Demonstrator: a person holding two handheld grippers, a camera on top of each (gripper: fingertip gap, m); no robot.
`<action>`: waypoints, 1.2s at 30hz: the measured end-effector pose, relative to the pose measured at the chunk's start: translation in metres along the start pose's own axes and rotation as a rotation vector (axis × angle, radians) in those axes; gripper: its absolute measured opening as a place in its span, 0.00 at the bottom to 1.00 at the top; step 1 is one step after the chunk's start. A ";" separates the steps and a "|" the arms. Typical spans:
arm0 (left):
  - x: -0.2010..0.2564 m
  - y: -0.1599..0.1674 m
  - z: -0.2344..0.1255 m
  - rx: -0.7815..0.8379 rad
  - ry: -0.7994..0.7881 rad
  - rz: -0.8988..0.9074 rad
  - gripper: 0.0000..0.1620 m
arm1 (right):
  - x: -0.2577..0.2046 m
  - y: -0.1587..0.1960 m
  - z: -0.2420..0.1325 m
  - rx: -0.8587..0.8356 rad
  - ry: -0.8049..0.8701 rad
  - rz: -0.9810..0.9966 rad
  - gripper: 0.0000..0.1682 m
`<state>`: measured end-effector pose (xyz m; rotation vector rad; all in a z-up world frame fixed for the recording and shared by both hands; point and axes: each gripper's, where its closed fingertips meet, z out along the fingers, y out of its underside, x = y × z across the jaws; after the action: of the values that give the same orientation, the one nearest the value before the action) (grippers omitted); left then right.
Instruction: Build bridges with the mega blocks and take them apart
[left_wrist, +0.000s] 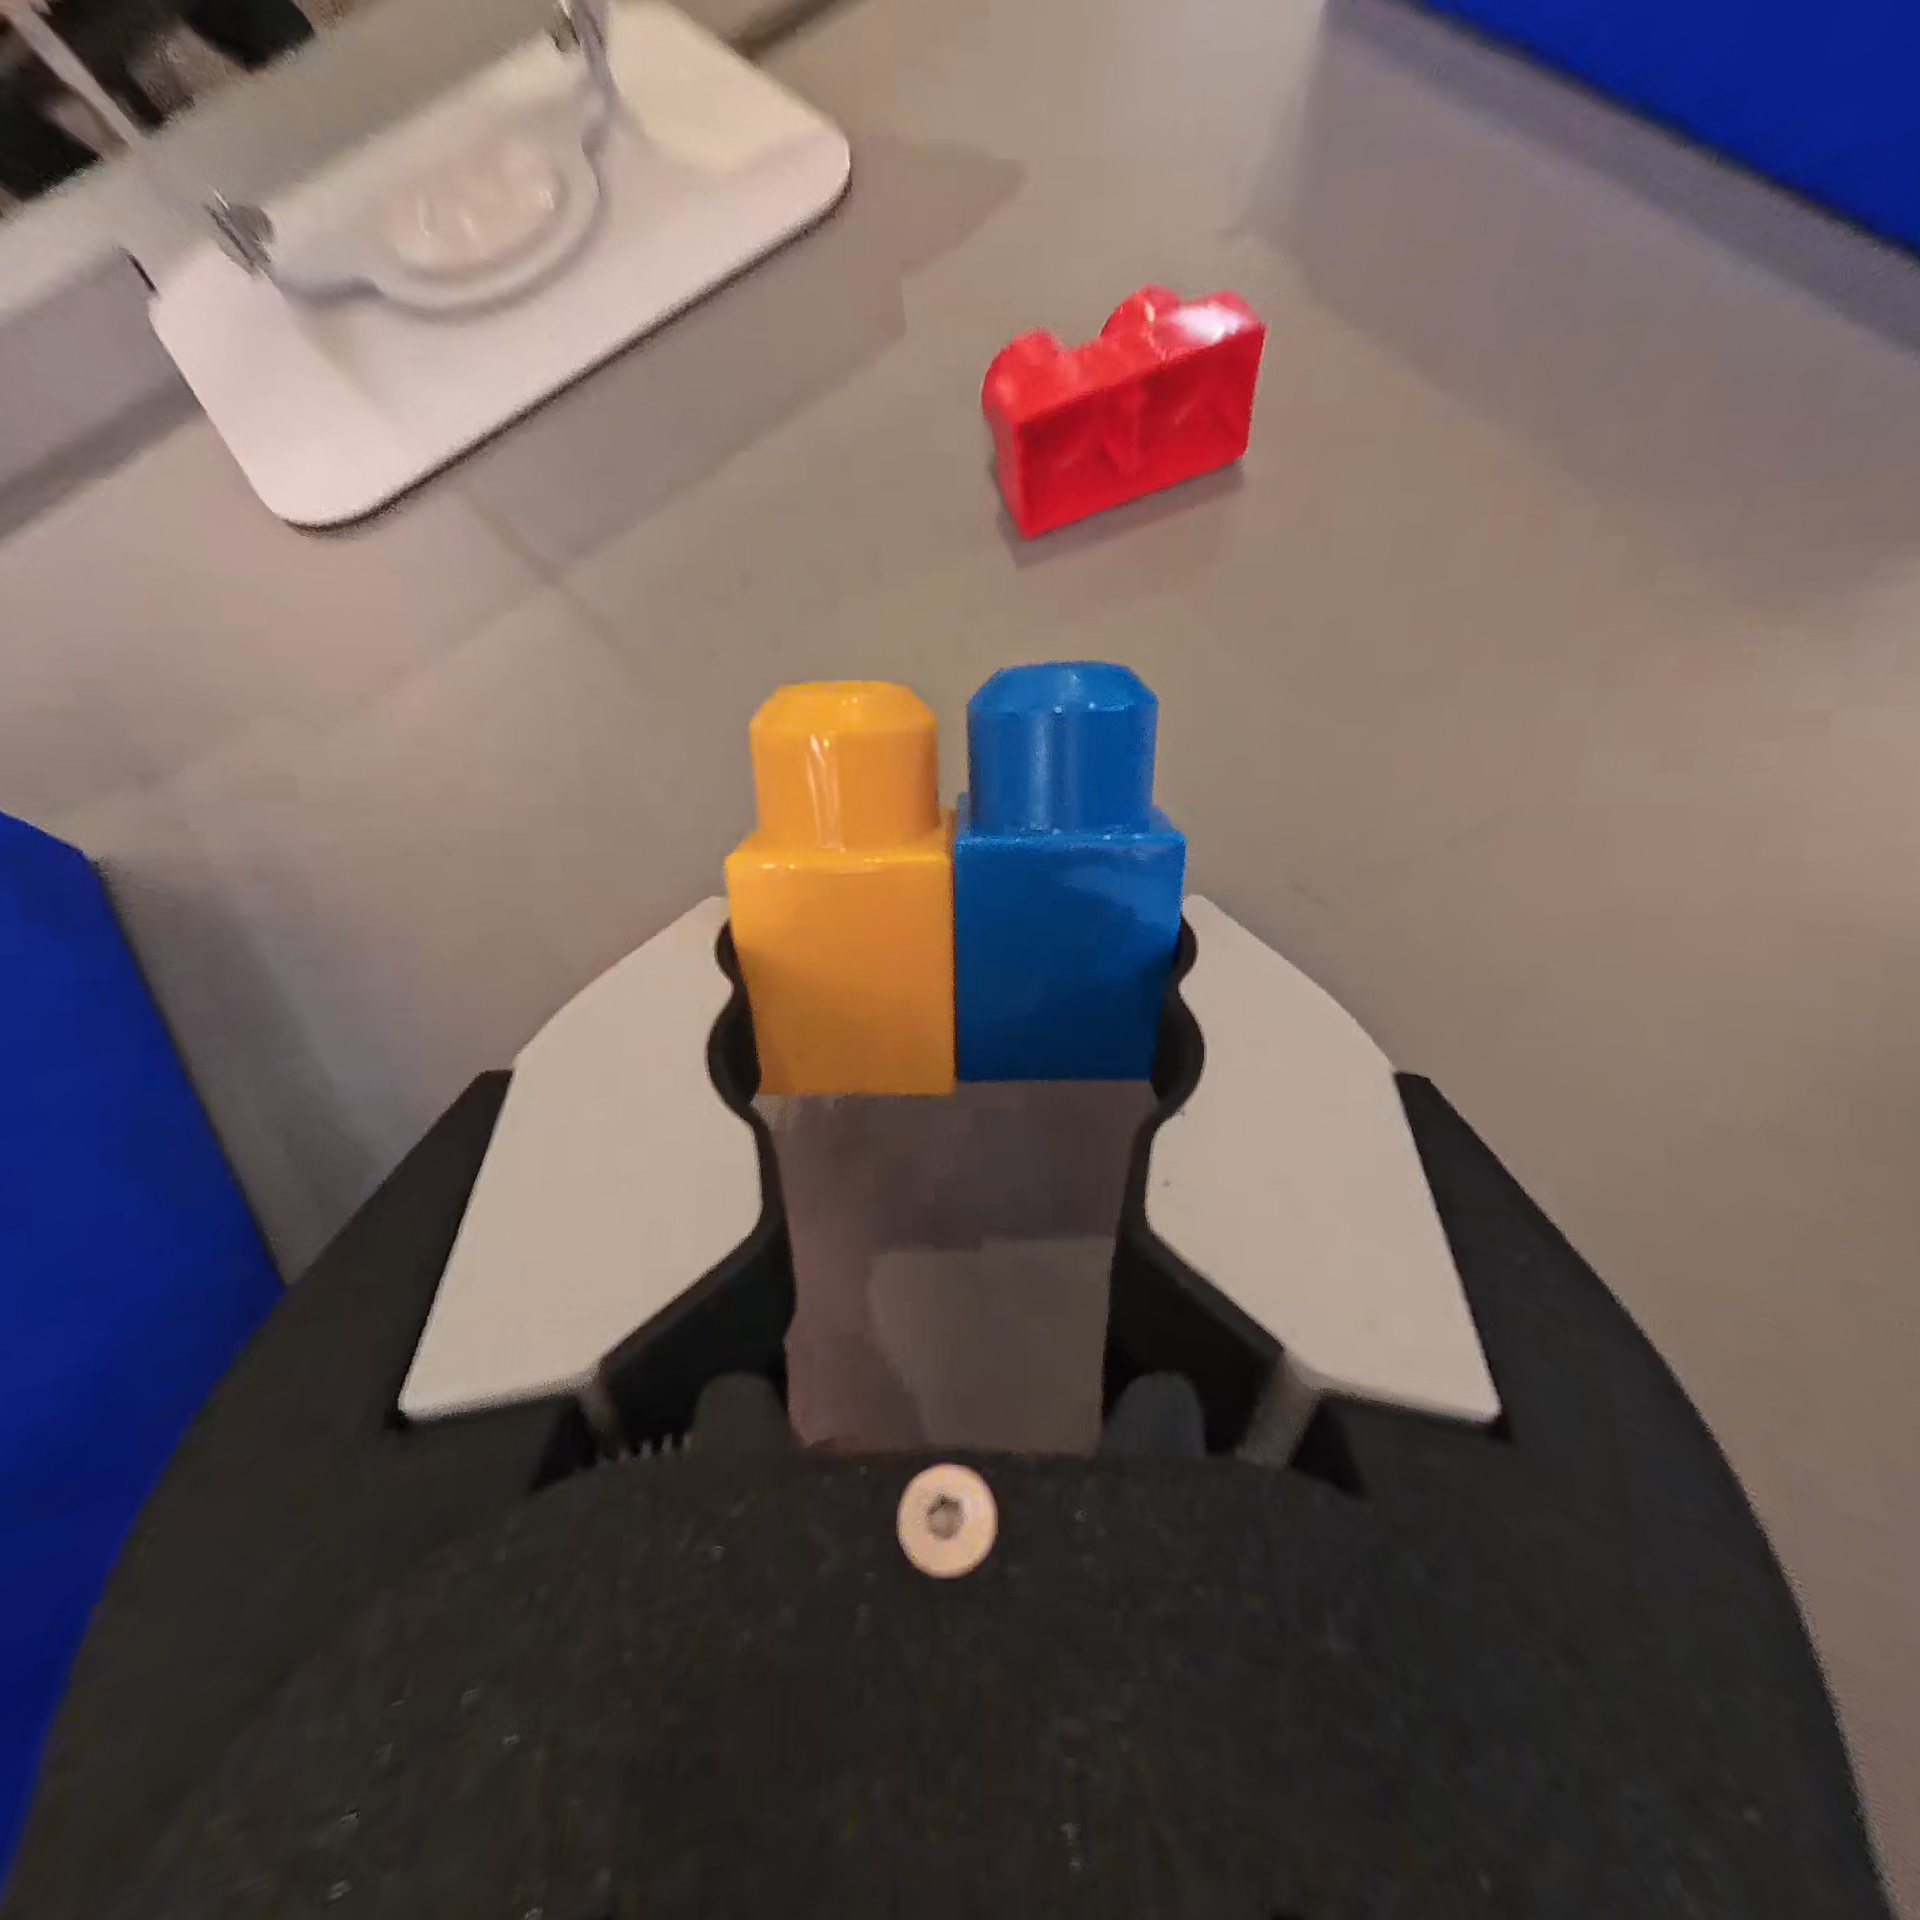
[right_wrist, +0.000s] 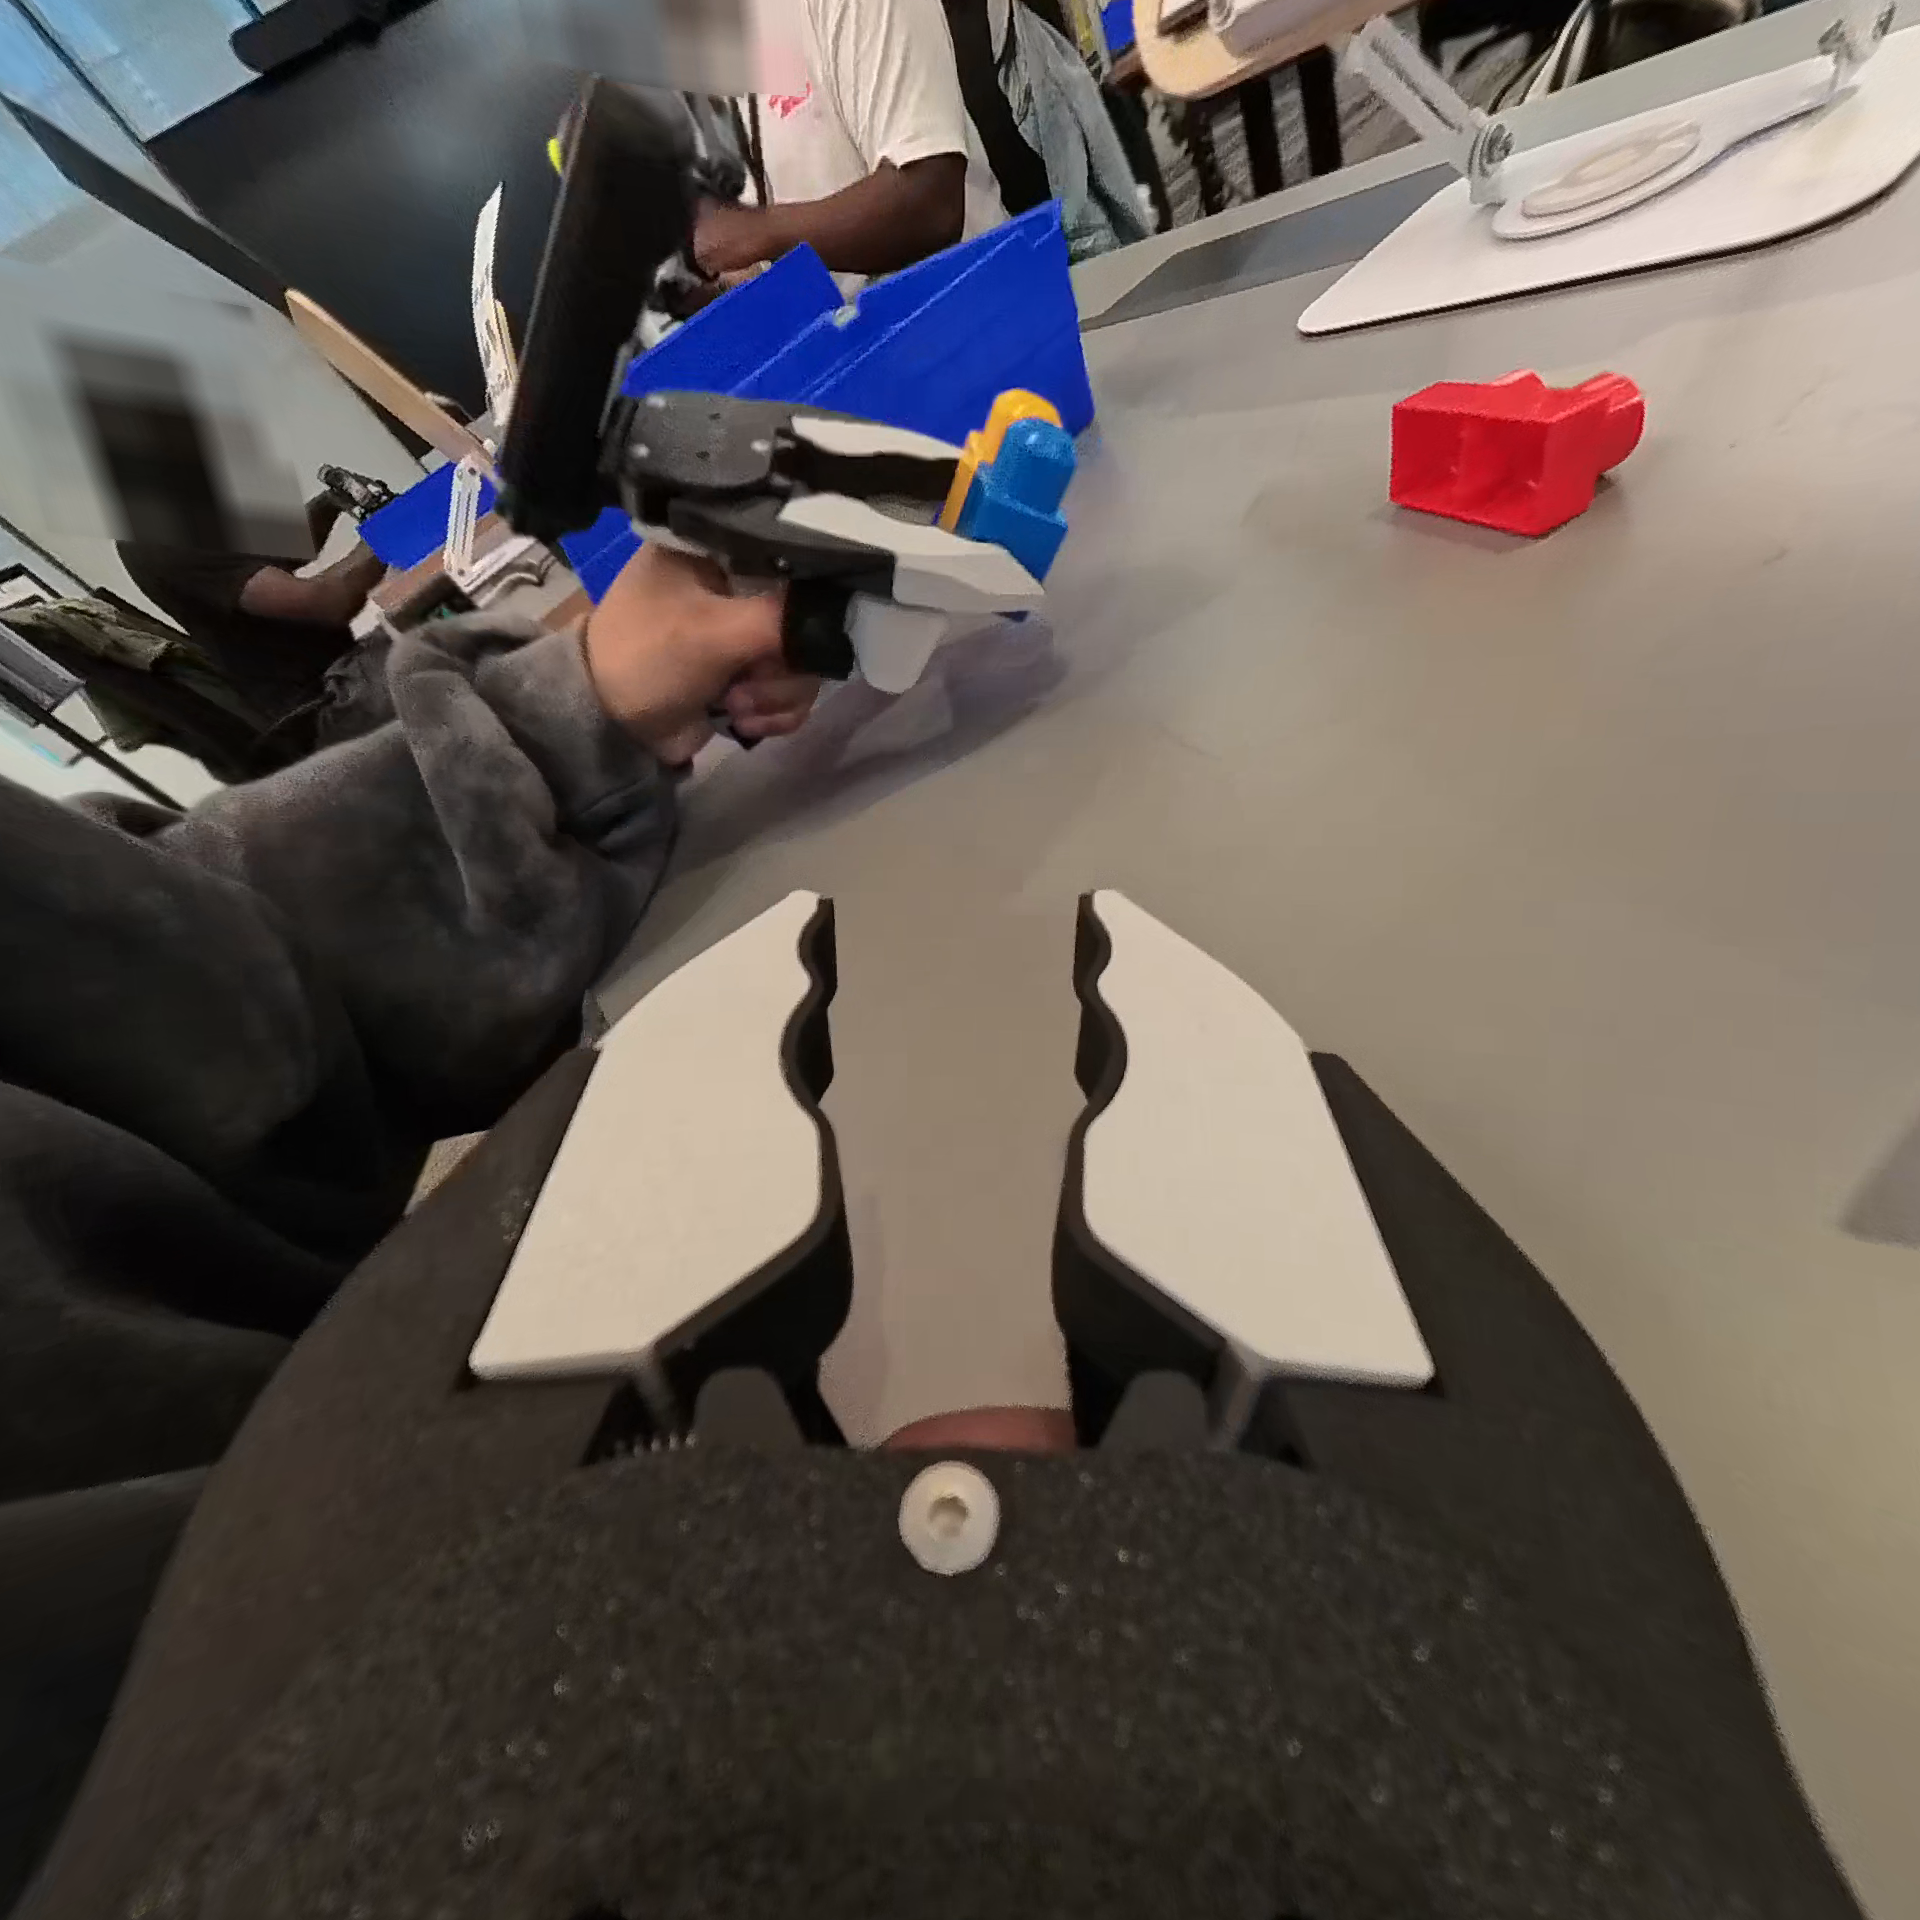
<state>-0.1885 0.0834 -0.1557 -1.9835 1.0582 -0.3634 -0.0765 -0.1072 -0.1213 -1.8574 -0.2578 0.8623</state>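
Observation:
My left gripper (left_wrist: 954, 914) is shut on a yellow block (left_wrist: 842, 935) and a blue block (left_wrist: 1065, 935) pressed side by side, studs pointing away from me, held above the grey table (left_wrist: 1455, 831). A red two-stud block (left_wrist: 1127, 410) lies on its side on the table beyond them. In the right wrist view the left gripper (right_wrist: 997, 530) shows at the left with the blue block (right_wrist: 1023, 488) and yellow block (right_wrist: 992, 431) in it, and the red block (right_wrist: 1512, 452) lies to the right, hollow end toward me. My right gripper (right_wrist: 954, 914) is open and empty above the table.
A white stand base (left_wrist: 499, 343) with a metal arm sits at the back left; it also shows in the right wrist view (right_wrist: 1621, 218). A blue bin (right_wrist: 883, 332) stands behind the left gripper. A person's sleeve (right_wrist: 312, 883) crosses the left side. People sit beyond the table.

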 end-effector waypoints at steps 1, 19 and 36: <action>0.000 0.000 -0.002 0.034 0.004 -0.001 0.46 | 0.003 -0.005 0.002 -0.022 0.001 -0.002 0.26; 0.020 0.002 -0.019 0.182 0.145 0.009 0.46 | 0.139 -0.145 0.111 -0.874 -0.227 -0.764 0.34; 0.014 0.005 -0.004 0.112 0.143 -0.020 0.46 | 0.175 -0.068 0.164 -1.128 -0.341 -1.050 0.28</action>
<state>-0.1852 0.0686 -0.1592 -1.8921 1.0832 -0.5699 -0.0459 0.1341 -0.1747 -2.0393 -2.0449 0.2163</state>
